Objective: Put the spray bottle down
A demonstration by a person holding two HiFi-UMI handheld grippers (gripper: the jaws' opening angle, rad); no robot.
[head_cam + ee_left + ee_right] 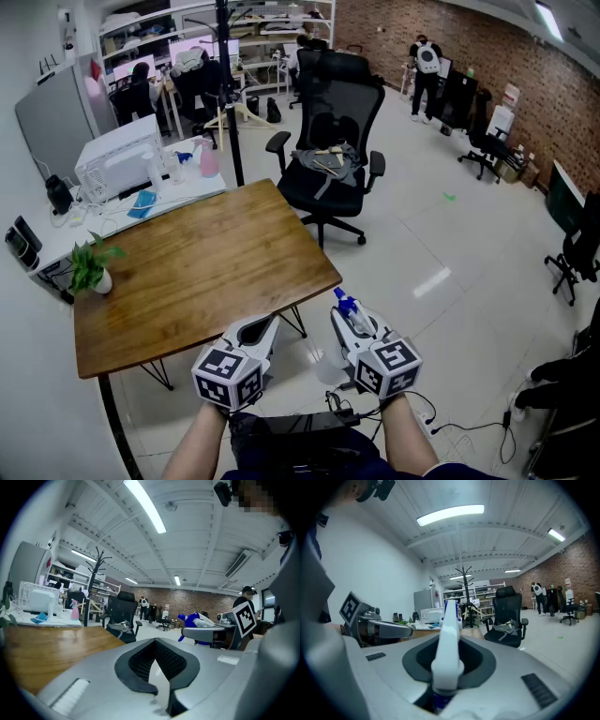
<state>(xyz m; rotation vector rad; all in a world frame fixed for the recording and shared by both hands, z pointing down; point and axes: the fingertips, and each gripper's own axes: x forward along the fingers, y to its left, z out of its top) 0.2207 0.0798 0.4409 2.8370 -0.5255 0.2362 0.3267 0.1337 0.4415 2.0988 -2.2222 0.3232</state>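
Observation:
A spray bottle with a blue and white head and a clear body hangs off the near right corner of the wooden table, above the floor. My right gripper is shut on it. In the right gripper view the white head stands up between the dark pads. My left gripper hovers beside it at the table's front edge, with its fingers meeting at the tips and nothing between them. The left gripper view shows the tabletop at left and the bottle's blue head at right.
A small potted plant stands at the table's left edge. A black office chair sits beyond the far corner. A white desk holds a white box-shaped machine and a pink spray bottle behind a coat-rack pole. Cables lie on the floor.

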